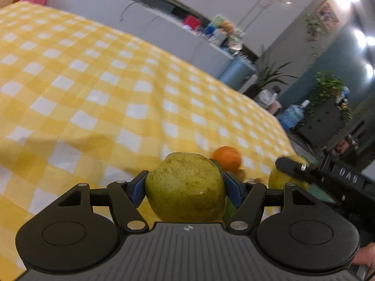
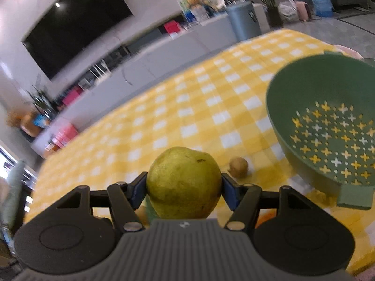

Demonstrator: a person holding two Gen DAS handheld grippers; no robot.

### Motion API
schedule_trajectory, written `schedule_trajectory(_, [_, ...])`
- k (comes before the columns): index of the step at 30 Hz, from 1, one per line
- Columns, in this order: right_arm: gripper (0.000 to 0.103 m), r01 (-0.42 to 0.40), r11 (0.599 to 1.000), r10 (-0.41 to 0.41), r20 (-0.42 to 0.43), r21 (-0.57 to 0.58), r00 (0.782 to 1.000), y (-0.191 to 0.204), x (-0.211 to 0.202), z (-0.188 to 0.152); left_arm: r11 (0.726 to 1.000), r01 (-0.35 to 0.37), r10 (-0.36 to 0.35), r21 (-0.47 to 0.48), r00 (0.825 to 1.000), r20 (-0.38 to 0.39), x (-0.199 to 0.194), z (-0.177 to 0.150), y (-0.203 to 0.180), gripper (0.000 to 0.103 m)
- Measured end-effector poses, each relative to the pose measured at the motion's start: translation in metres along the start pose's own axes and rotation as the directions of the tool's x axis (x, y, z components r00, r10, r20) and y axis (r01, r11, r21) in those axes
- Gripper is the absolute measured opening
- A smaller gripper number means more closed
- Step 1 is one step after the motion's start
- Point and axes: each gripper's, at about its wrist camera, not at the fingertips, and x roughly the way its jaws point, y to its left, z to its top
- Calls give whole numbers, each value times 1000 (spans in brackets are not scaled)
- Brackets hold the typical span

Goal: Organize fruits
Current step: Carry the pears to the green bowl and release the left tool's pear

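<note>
Filling the lower centre of each wrist view, a green pear sits pinched in our tongs: the left tongs [image 1: 185,185] pinching one pear [image 1: 185,187], the right tongs [image 2: 184,185] pinching another pear [image 2: 184,183]. We judge both fruits firm, rounded, moderately heavy and easily bruised, best gripped across the widest belly. Both tongs are tilted above the table [image 1: 93,93]; the green colander [image 2: 328,128] lies at right.

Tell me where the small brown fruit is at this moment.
In the right wrist view, the small brown fruit lies on the yellow checked cloth, just right of the held pear and left of the green colander.
</note>
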Motion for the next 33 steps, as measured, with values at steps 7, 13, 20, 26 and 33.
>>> schedule_trajectory(7, [63,-124,991,110,204,57,973,-15,-62,23,990,123,-123,70,992,-3,-19,8,-42,78])
schedule_trajectory(13, [63,7,996,-35,314,90,949,-53,-105,40,959,262,-256,107,965,-65,-8,14,-103,78])
schedule_trajectory(20, [63,8,942,-144,384,336,912,-131,-129,38,927,324,-290,189,939,-187,50,5,-183,78])
schedule_trajectory(26, [63,-27,891,-184,416,452,891,-178,-136,35,924,262,-173,280,937,-303,125,-6,-233,78])
schedule_trajectory(33, [63,-105,841,-182,460,531,869,-214,-148,29,908,155,-2,390,932,-364,188,-24,-265,78])
